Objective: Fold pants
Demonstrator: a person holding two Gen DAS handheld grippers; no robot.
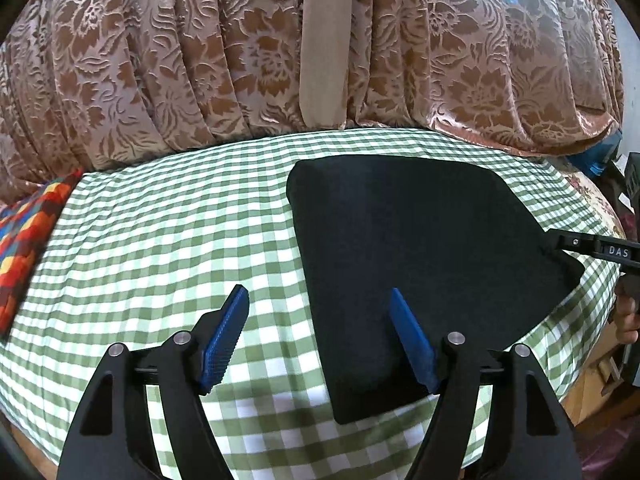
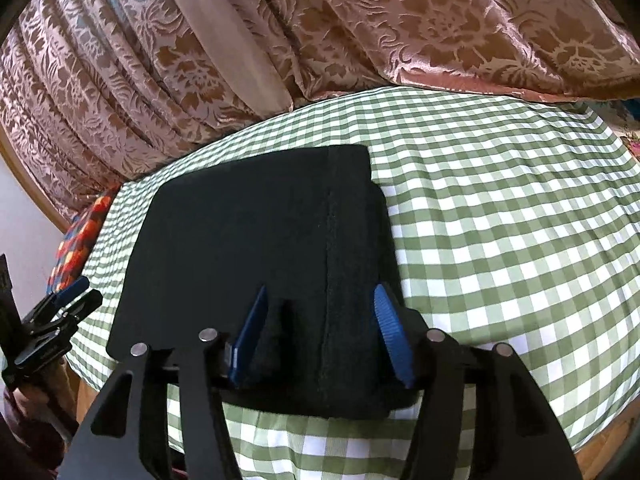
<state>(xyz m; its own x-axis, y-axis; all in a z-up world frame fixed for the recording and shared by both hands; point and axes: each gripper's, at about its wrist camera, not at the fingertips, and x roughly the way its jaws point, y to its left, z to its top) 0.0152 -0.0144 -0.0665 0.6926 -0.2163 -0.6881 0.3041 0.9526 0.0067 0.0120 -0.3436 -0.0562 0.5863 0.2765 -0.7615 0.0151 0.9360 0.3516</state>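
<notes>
The black pants point(image 1: 404, 264) lie folded into a compact, flat rectangle on the green-and-white checked cloth point(image 1: 168, 240) that covers the bench. In the left wrist view the bundle fills the centre toward 3 o'clock.

Left tongs point(image 1: 320, 336): released, jaws standing wide. One blue pad hangs over bare cloth, the other over the near edge of the pants; whether that pad touches the fabric cannot be told.

Right tongs point(image 2: 320, 336): jaws apart, straddling the near hem of the pants at 6 o'clock in the right wrist view. A raised ridge of fabric sits between the blue pads, but a gap shows on the right side, so the fabric is not clamped. A vertical seam runs up the bundle from this point.

The near corners of the pants are hidden behind the tongs' black arms. A brown floral curtain point(image 1: 200, 60) hangs at 12 o'clock. A multicoloured patterned fabric point(image 1: 24, 240) is cut off at 9 o'clock; its nature is unclear.
</notes>
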